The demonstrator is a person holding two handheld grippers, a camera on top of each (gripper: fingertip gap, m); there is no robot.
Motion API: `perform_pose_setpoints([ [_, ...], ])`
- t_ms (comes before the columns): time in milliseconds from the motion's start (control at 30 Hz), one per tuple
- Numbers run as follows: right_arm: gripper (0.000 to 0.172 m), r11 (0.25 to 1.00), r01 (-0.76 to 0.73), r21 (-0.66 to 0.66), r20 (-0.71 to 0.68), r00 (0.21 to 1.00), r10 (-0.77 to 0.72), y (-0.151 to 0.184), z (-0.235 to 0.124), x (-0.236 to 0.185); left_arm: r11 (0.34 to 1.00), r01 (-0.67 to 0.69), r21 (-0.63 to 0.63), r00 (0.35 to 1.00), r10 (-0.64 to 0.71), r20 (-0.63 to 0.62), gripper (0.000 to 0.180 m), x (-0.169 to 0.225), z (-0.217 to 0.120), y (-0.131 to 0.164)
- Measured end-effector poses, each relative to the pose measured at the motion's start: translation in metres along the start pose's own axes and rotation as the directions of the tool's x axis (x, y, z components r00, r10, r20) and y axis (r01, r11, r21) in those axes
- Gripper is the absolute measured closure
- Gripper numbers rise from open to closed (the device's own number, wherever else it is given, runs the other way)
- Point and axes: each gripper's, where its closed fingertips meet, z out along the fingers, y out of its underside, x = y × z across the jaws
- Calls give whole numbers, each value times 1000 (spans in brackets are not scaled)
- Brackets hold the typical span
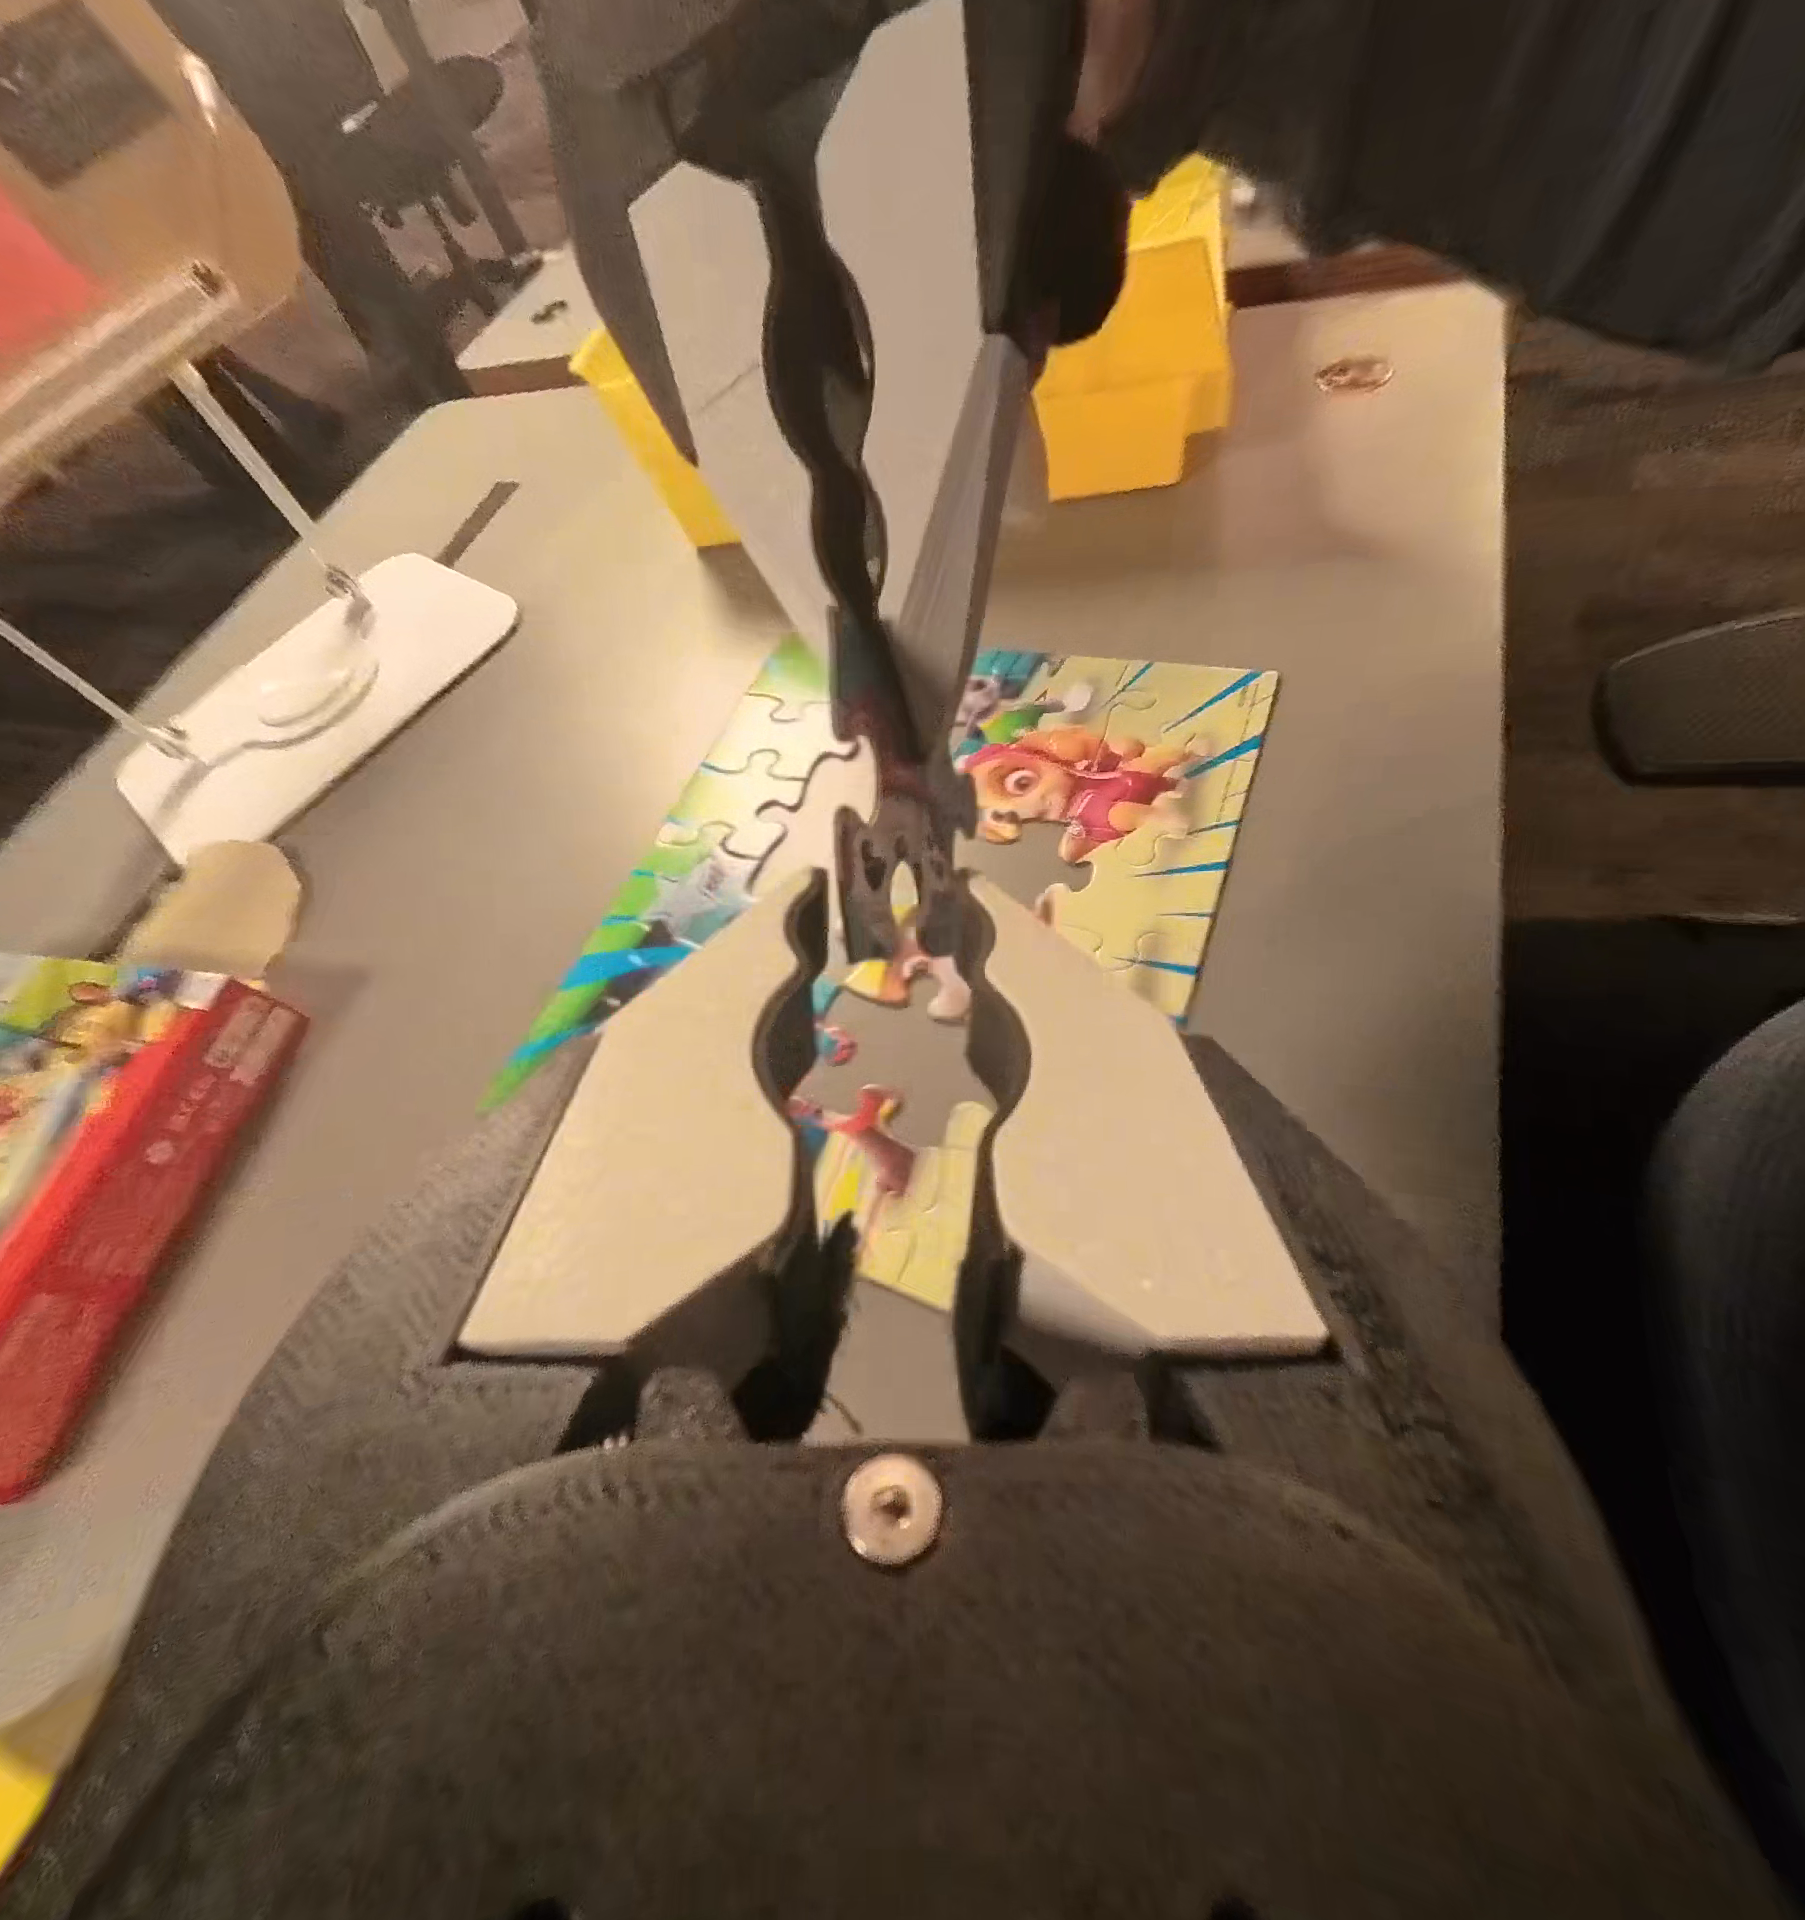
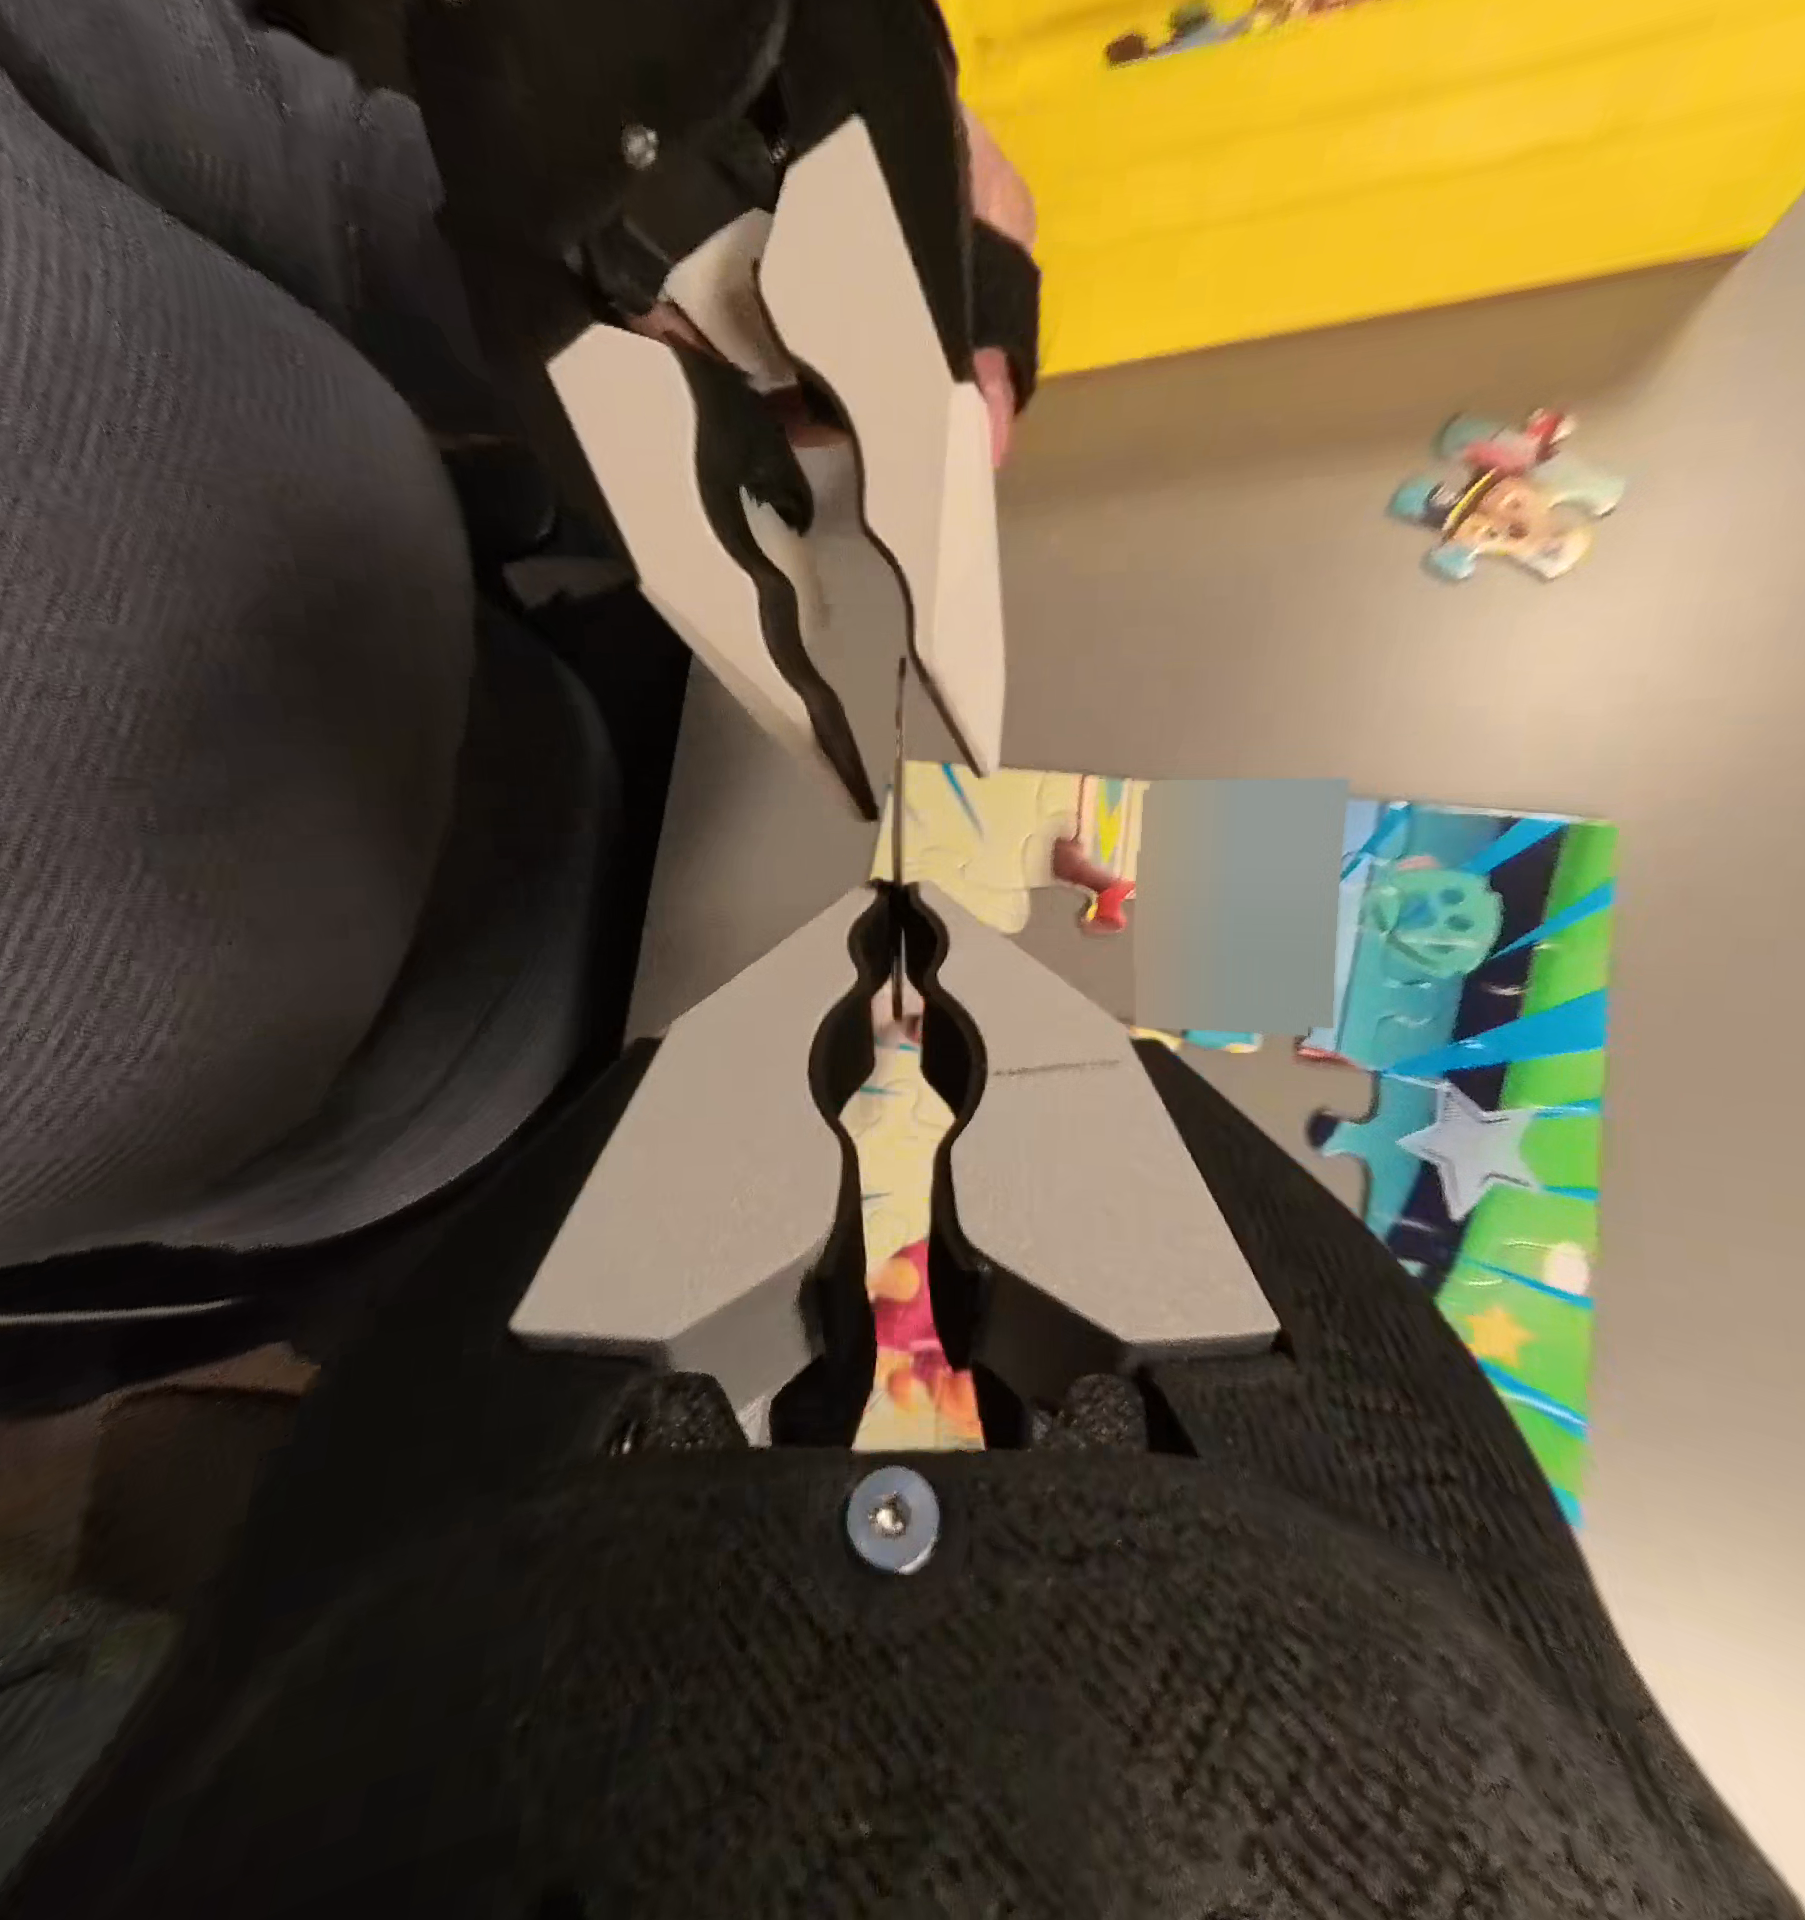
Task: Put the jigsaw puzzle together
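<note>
My right gripper [image 2: 893,899] is shut on a puzzle piece [image 2: 899,748], seen edge-on as a thin dark line standing out past its tips. In the left wrist view the right gripper [image 1: 882,644] comes down from above and holds this piece [image 1: 893,847], its dark side towards the camera, over the partly built puzzle [image 1: 1116,790]. My left gripper [image 1: 898,894] is open with the piece between its fingers. In the right wrist view there is a gap on each side of the piece, so the left gripper [image 2: 919,779] is not pressing on it. The puzzle [image 2: 1480,1039] has holes in its middle.
A loose puzzle piece [image 2: 1511,499] lies on the grey table [image 1: 1345,582] near a yellow bin [image 2: 1397,156], also in the left wrist view [image 1: 1137,343]. A red puzzle box [image 1: 98,1143] and a clear stand on a white base [image 1: 326,686] are at the left. A chair [image 1: 1729,686] is at the right. Both grippers' tips are close together, under 4 cm apart.
</note>
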Motion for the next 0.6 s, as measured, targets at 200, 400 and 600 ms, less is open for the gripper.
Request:
perform_pose_setpoints([
  [200,170,996,-81,47,138,988,74,8,-4,-9,951,274,141,948,-242,-208,180,20,9,-8],
  [400,145,867,-242,436,124,970,208,-15,-35,16,656,648,387,758,-508,-409,180,-5,-2,-34],
  [600,159,796,-137,590,14,987,160,-14,-44,17,573,729,376,681,-549,-484,180,-4,11,-34],
])
